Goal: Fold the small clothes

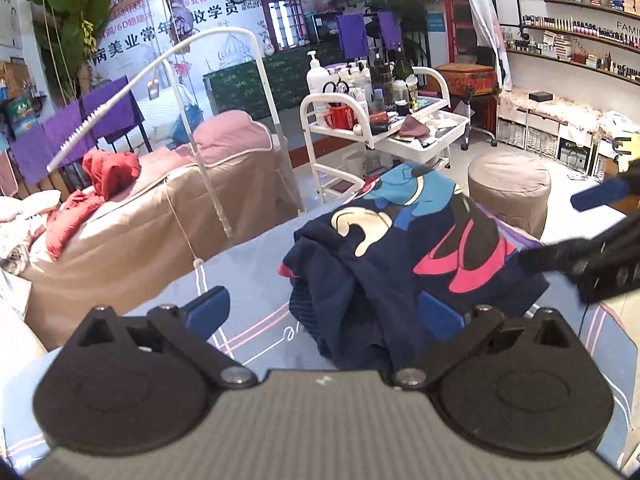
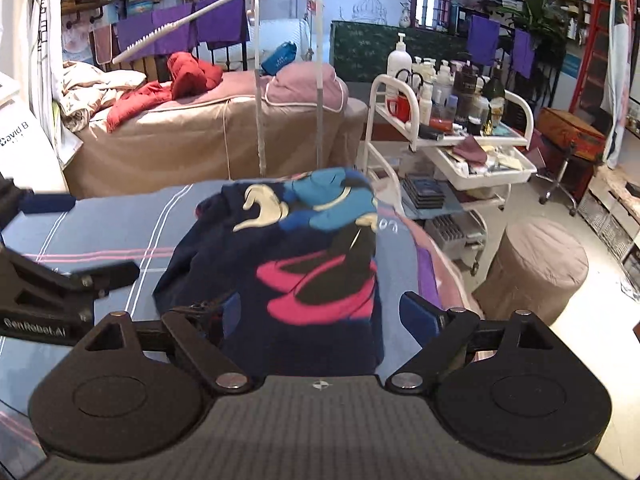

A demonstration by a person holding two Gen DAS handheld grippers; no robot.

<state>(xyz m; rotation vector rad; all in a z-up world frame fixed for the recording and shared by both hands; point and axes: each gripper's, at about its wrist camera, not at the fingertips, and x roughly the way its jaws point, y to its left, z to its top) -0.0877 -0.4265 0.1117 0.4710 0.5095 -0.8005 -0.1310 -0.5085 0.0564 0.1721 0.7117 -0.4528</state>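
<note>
We hold our left gripper (image 1: pixel 324 312) and right gripper (image 2: pixel 320 316) spread wide, empty; the navy cartoon-print garment (image 2: pixel 296 256) lies half-folded at twelve o'clock. Next we likely regrip an edge.

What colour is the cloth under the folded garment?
Light blue cloth with white and pink stripes; the right wrist view shows it best.

Both views are bright and evenly lit by soft indoor light, with only weak shadows under the dark garment (image 1: pixel 404 256) on the striped cover (image 1: pixel 248 268). The fisheye lens bends the room strongly at the edges and the corners go black. The far wall looks washed out, and the shelves (image 1: pixel 580 24) are slightly soft.
</note>
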